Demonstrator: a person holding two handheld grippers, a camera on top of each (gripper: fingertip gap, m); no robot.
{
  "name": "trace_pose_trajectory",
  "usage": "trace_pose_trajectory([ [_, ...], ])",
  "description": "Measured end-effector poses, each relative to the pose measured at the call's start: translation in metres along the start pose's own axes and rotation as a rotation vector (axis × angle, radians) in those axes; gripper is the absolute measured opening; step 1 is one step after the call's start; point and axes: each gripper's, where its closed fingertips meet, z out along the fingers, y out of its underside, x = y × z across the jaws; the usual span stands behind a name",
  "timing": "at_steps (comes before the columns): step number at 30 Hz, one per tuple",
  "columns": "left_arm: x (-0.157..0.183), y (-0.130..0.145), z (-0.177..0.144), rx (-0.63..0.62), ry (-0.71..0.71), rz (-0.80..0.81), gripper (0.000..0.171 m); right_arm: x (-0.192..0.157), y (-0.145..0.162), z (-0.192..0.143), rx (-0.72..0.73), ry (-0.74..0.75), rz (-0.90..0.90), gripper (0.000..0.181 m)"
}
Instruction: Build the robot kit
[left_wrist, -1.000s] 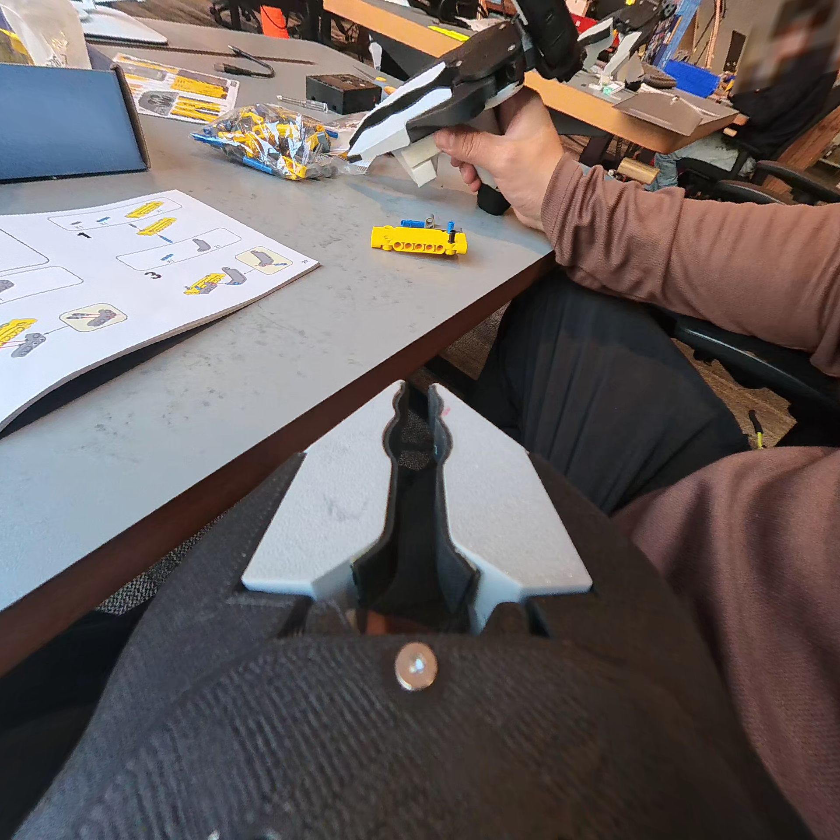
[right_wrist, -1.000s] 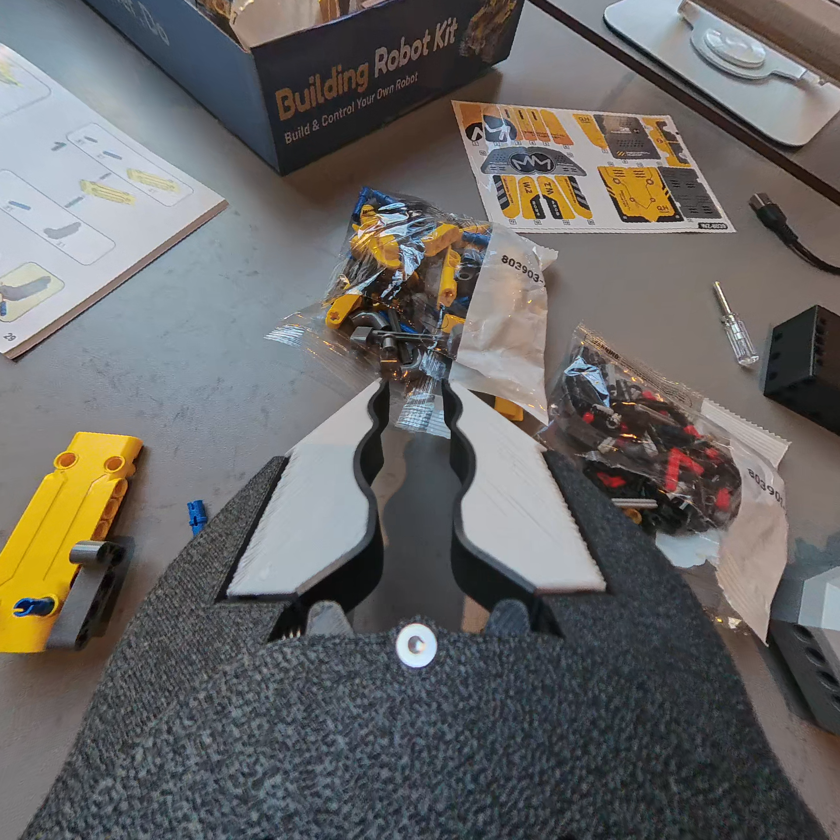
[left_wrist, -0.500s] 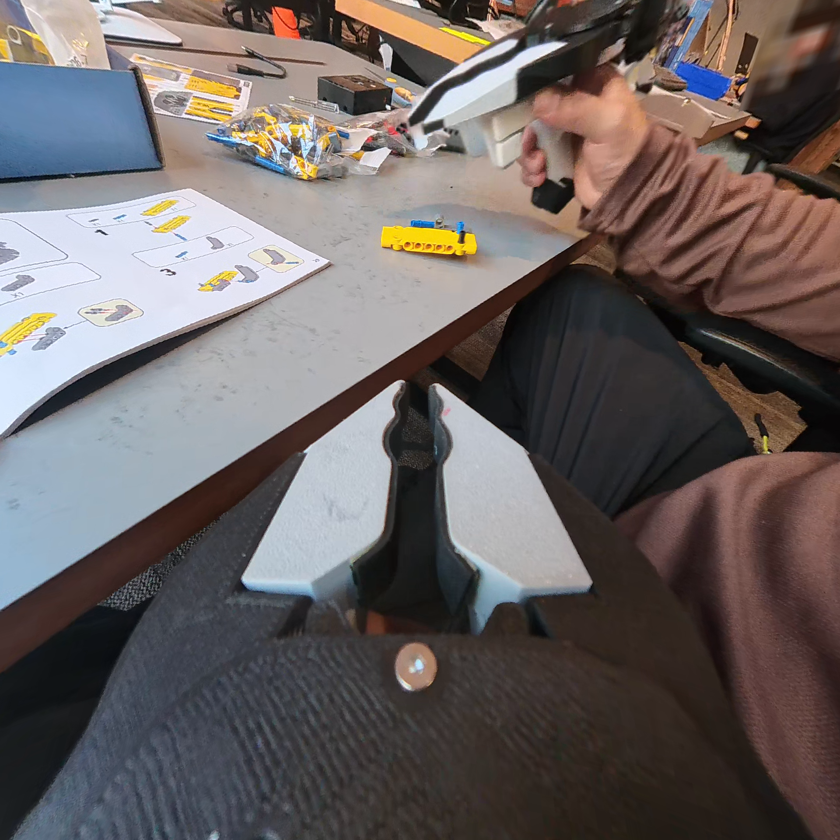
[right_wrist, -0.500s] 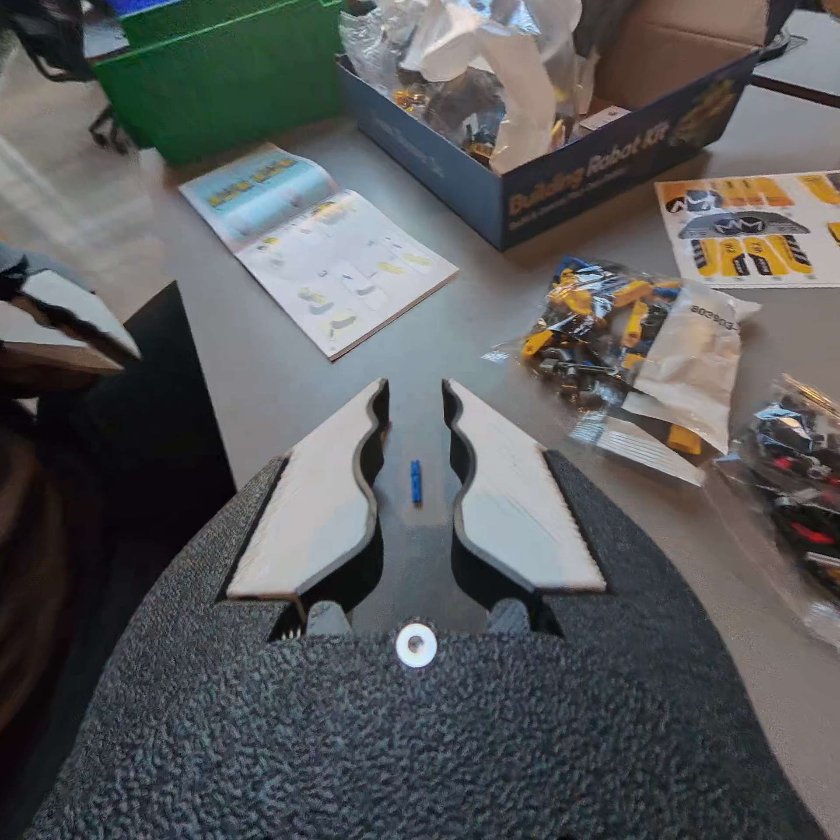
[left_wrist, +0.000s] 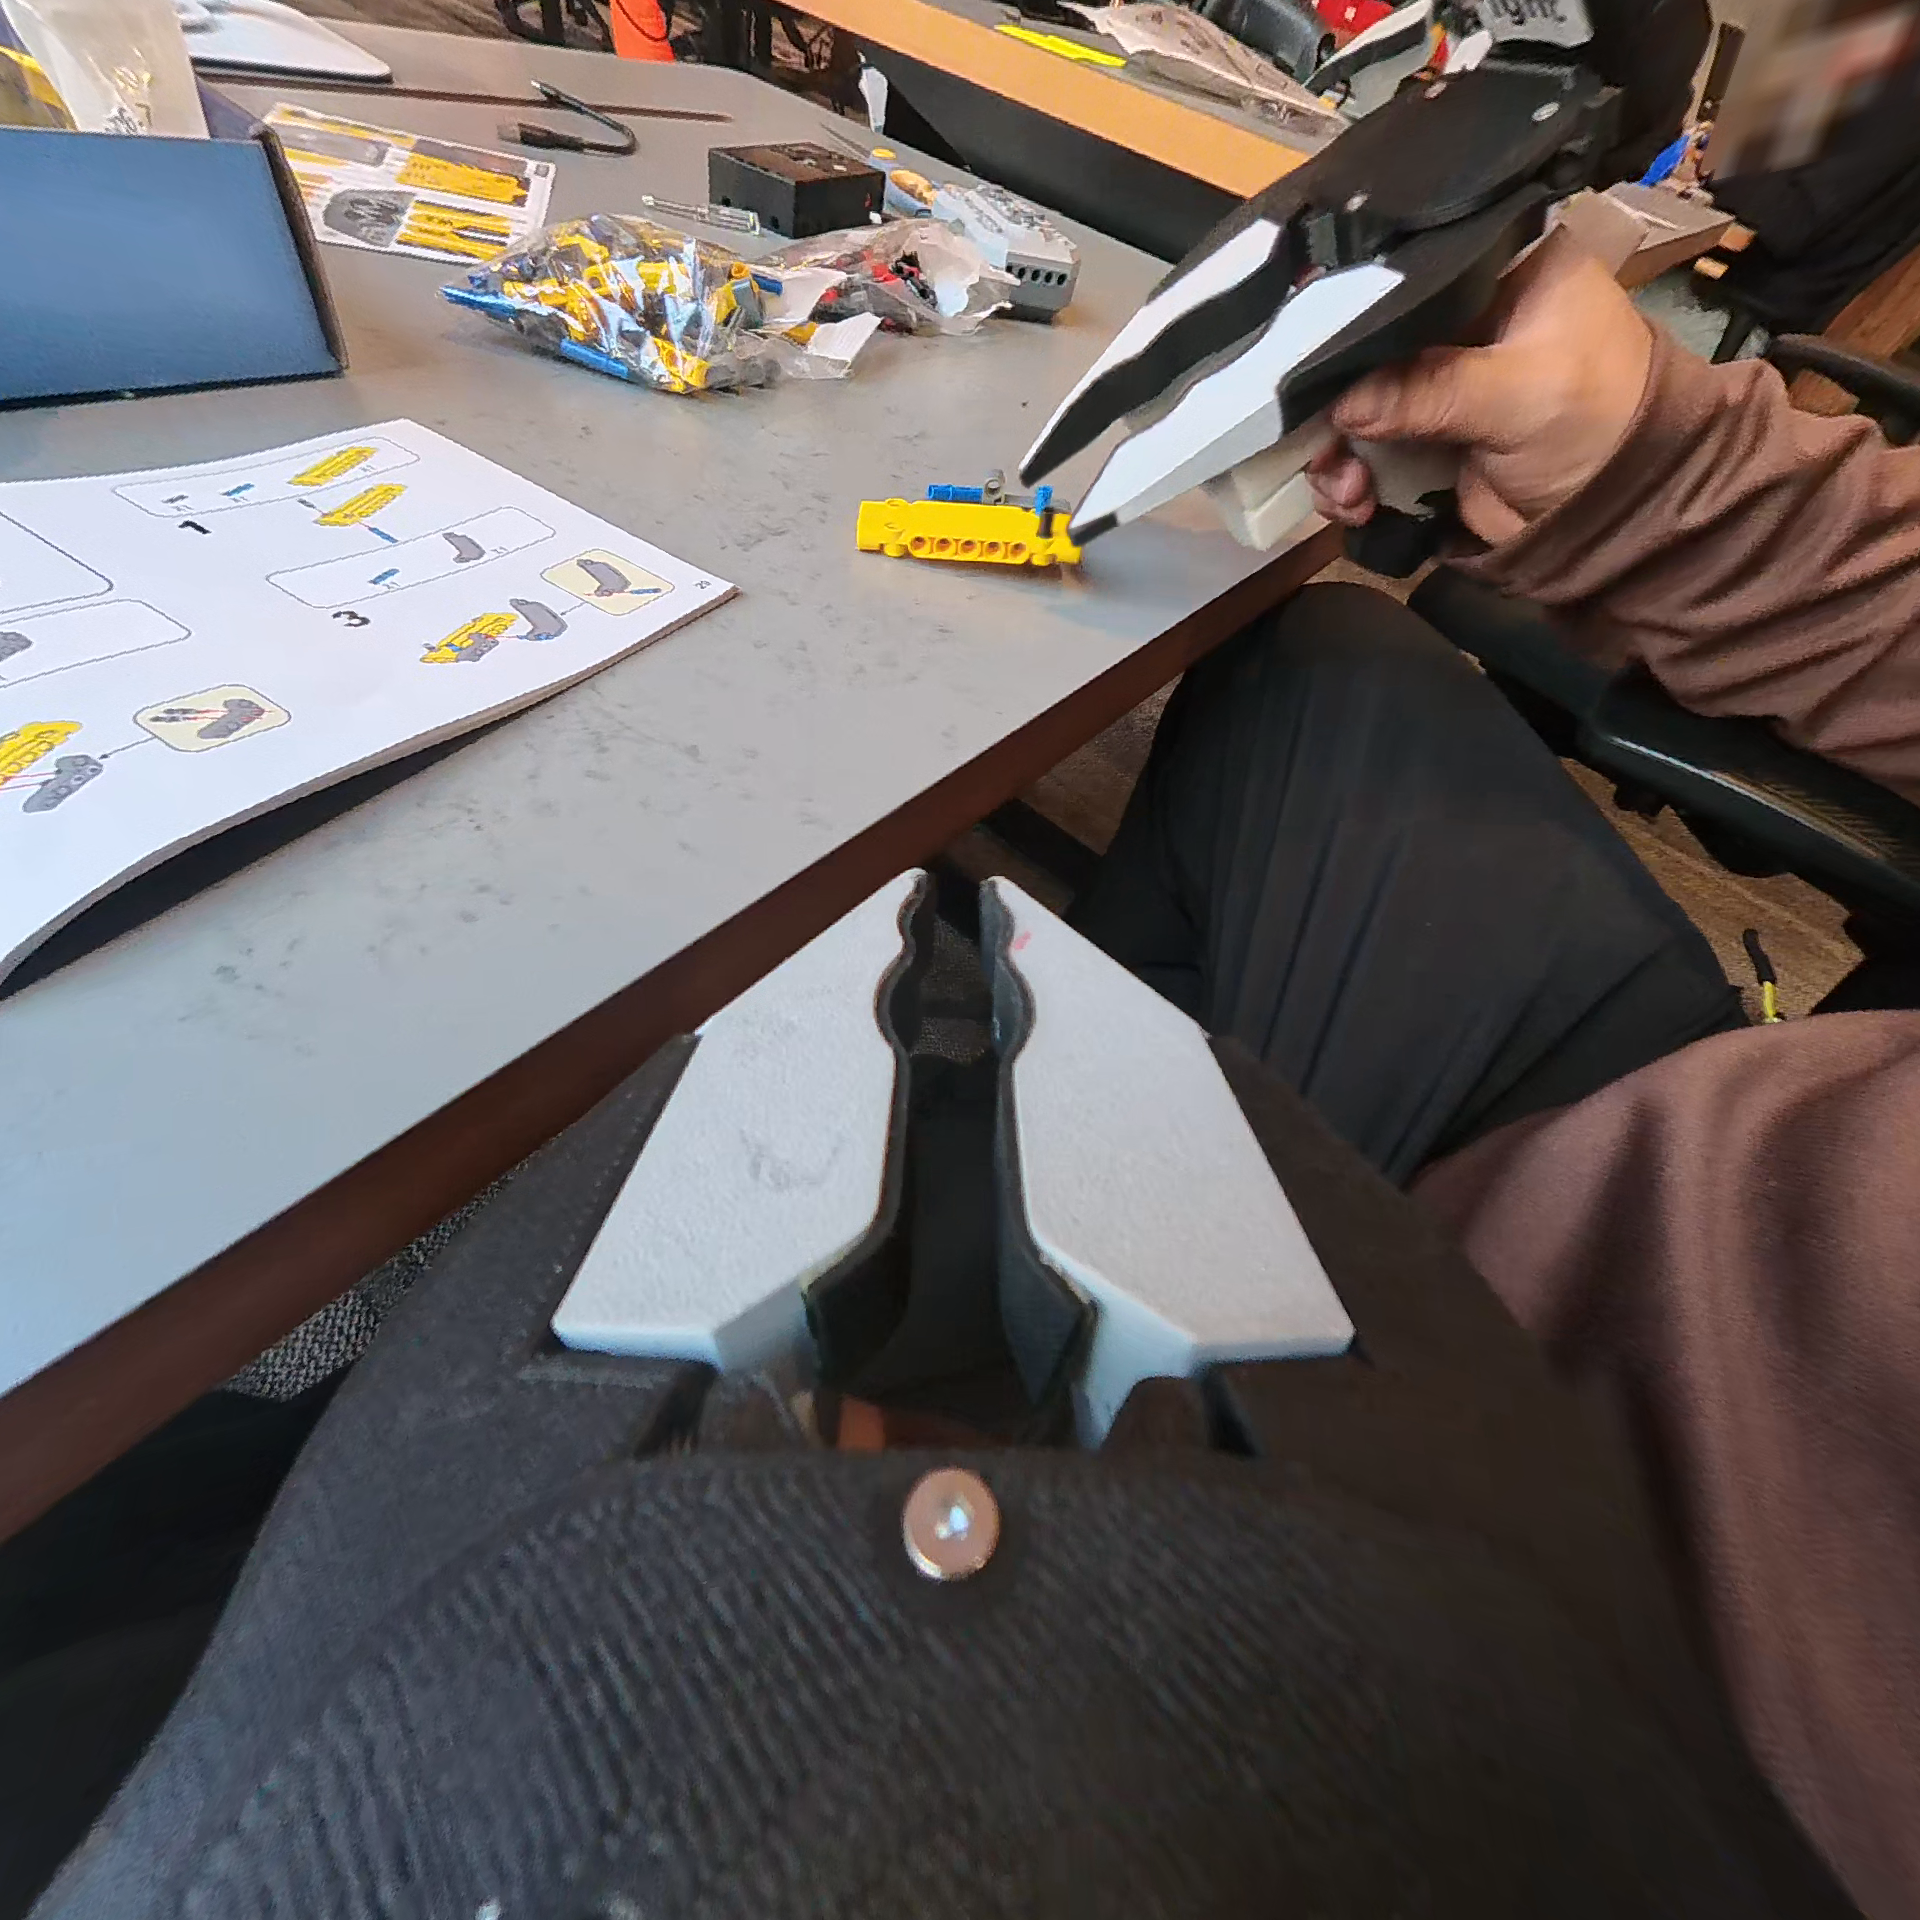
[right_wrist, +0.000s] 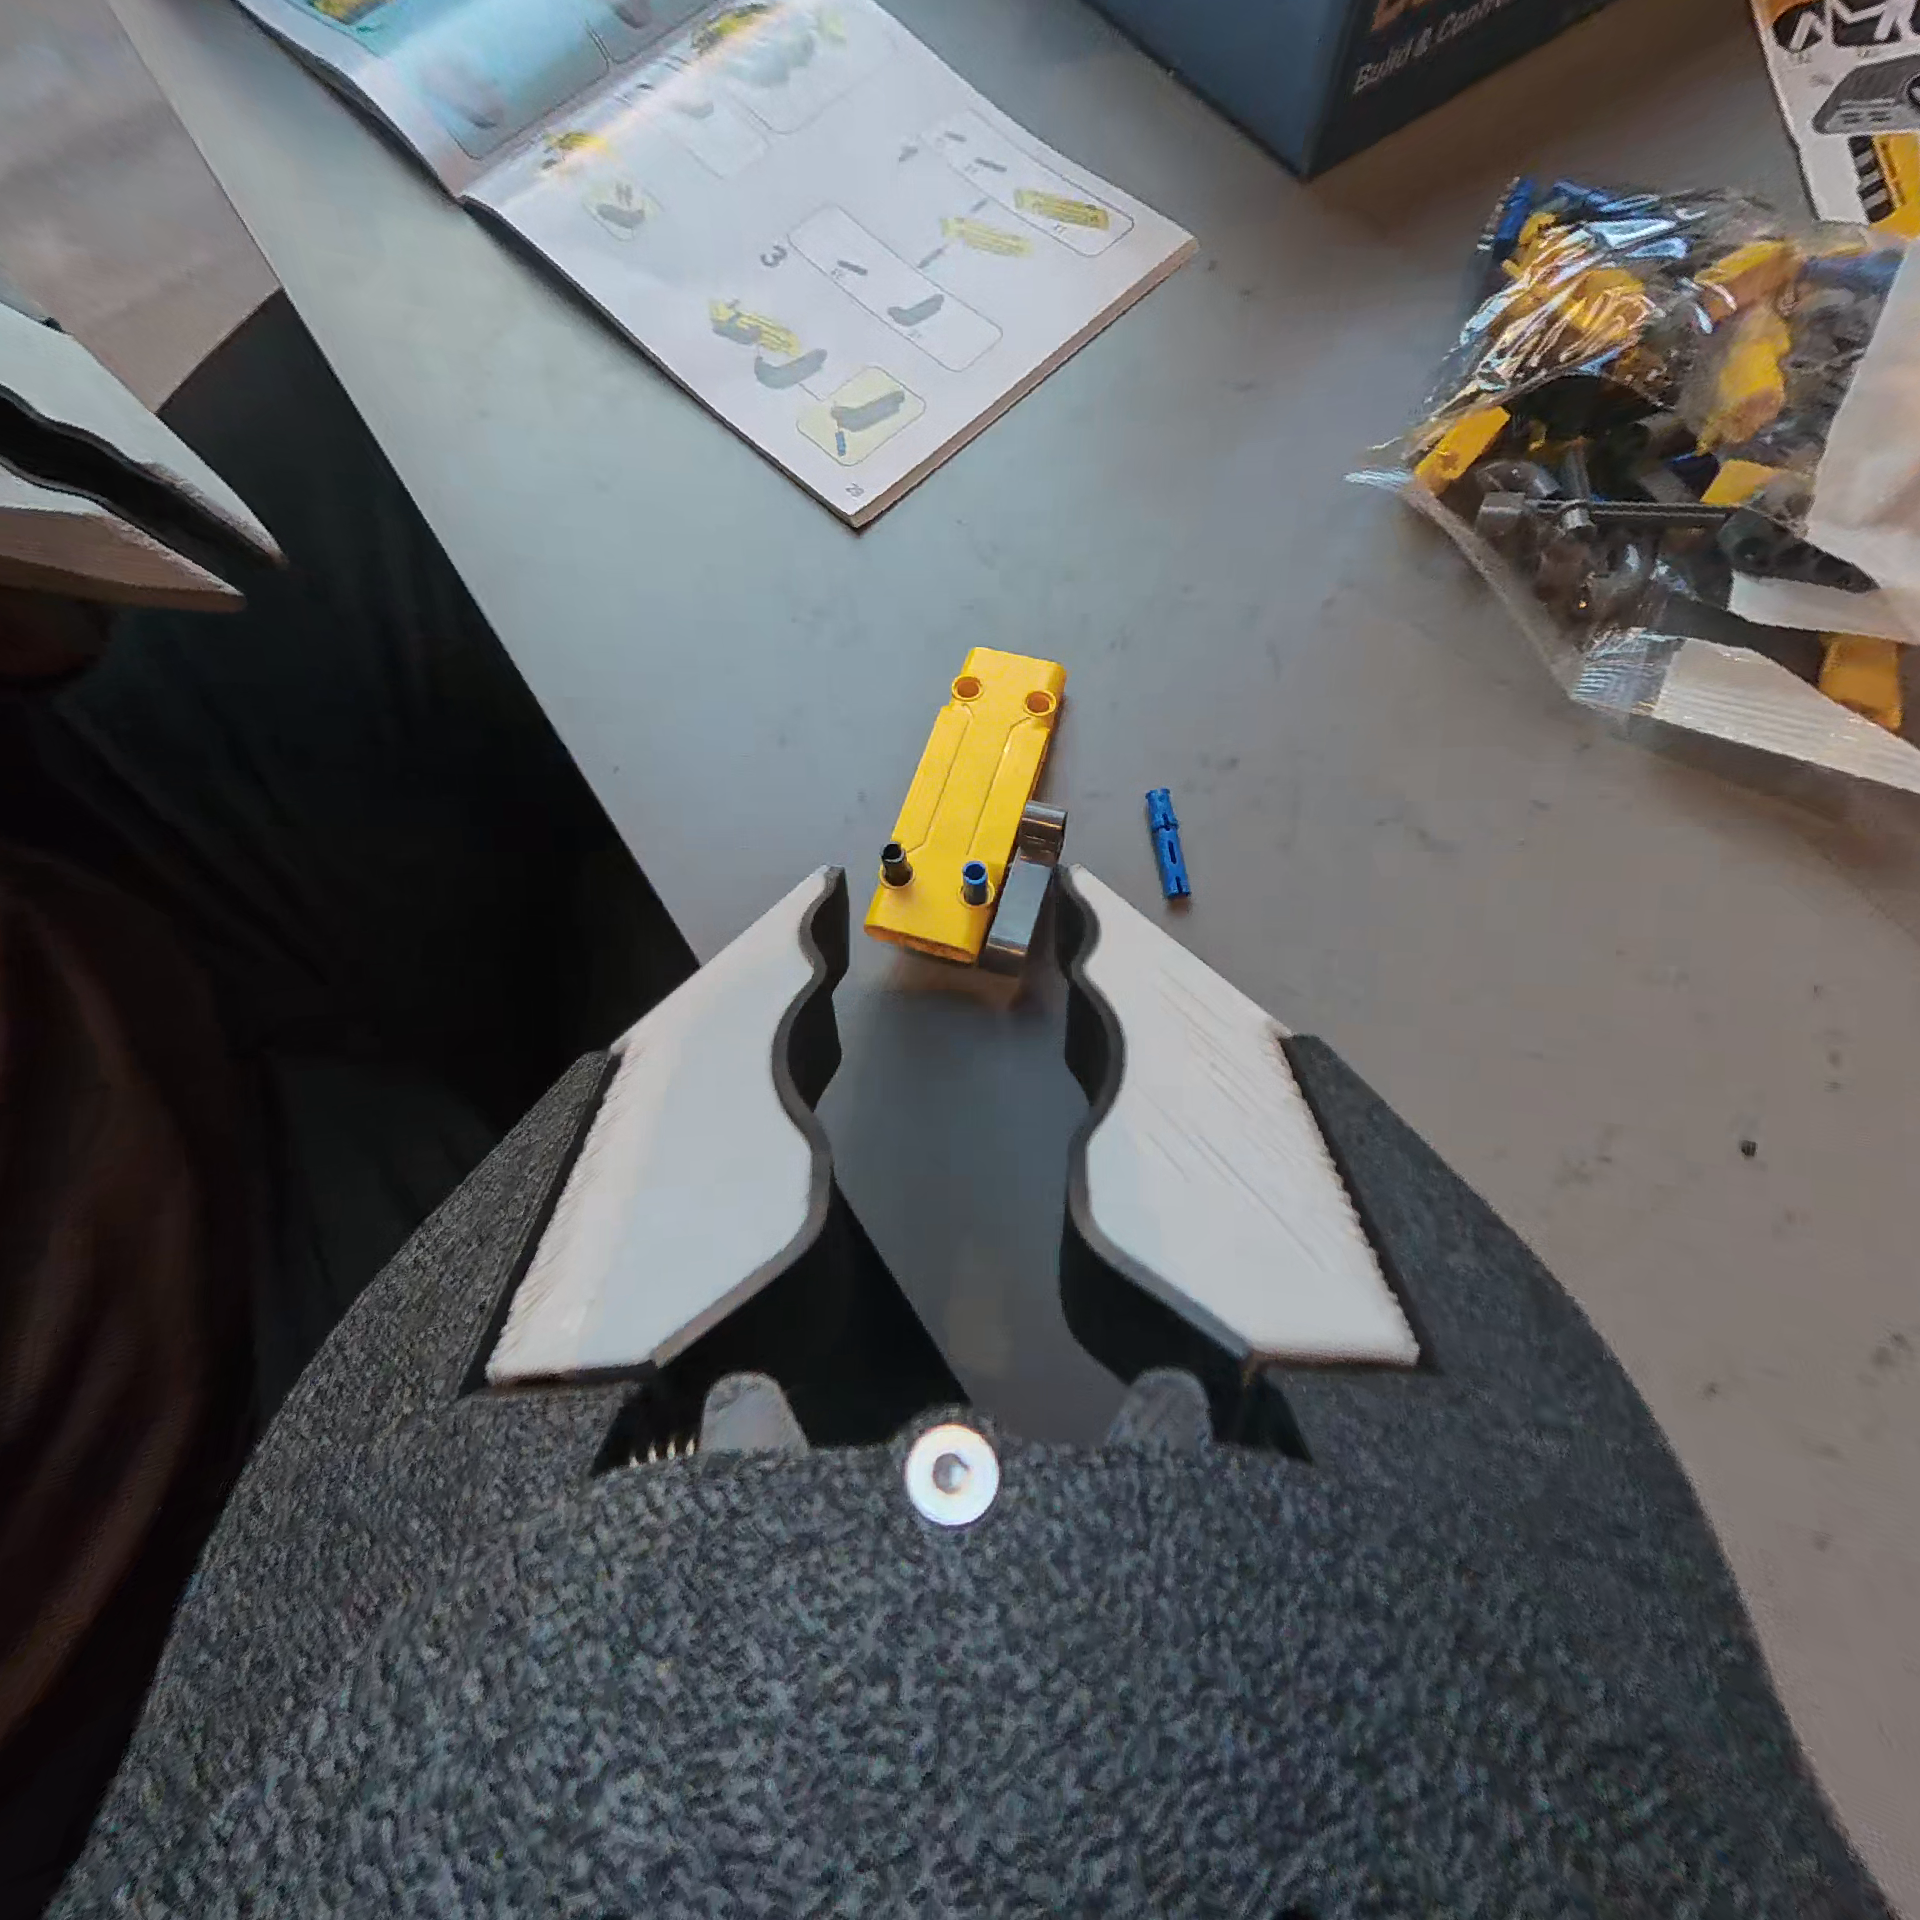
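Note:
A yellow block (right_wrist: 971, 800) lies on the grey table (right_wrist: 1351, 1039), with a grey piece (right_wrist: 1023, 904) on its right side and a black pin and a blue pin standing on its near end. My right gripper (right_wrist: 951, 883) is open, its tips on either side of the block's near end; the right fingertip (right_wrist: 1075, 899) is next to the grey piece. A loose blue pin (right_wrist: 1167, 842) lies just right of the block. In the left wrist view the right gripper (left_wrist: 1060, 499) points down at the block (left_wrist: 966, 532). My left gripper (left_wrist: 951, 894) is shut and empty, held below the table edge.
An open instruction booklet (left_wrist: 312, 603) lies left of the block. A bag of yellow parts (left_wrist: 634, 301), a bag of black and red parts (left_wrist: 894, 281), a blue box (left_wrist: 156, 260) and a black box (left_wrist: 795, 187) lie farther back. The table edge (left_wrist: 831, 873) runs just ahead of the left gripper. The grippers' ends are close to 20 cm from one another.
My right gripper swung from over the parts bags to the yellow block, came down to it and opened wider. The left gripper stayed in place.

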Motion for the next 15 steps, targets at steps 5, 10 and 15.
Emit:
trace_pose_trajectory([
  [5, -0.001, -0.001, -0.002, 0.004, -0.001, -0.006, 0.006, 0.001, 0.005, 0.009, -0.039, 0.005, 0.018, 0.036],
  [10, -0.001, 0.000, -0.002, 0.004, 0.003, -0.007, 0.006, 0.000, 0.000, 0.004, -0.007, -0.021, 0.035, 0.035],
  [15, -0.001, 0.000, -0.002, 0.004, 0.004, -0.010, 0.006, 0.036, -0.009, -0.023, 0.092, 0.054, 0.073, 0.036],
])
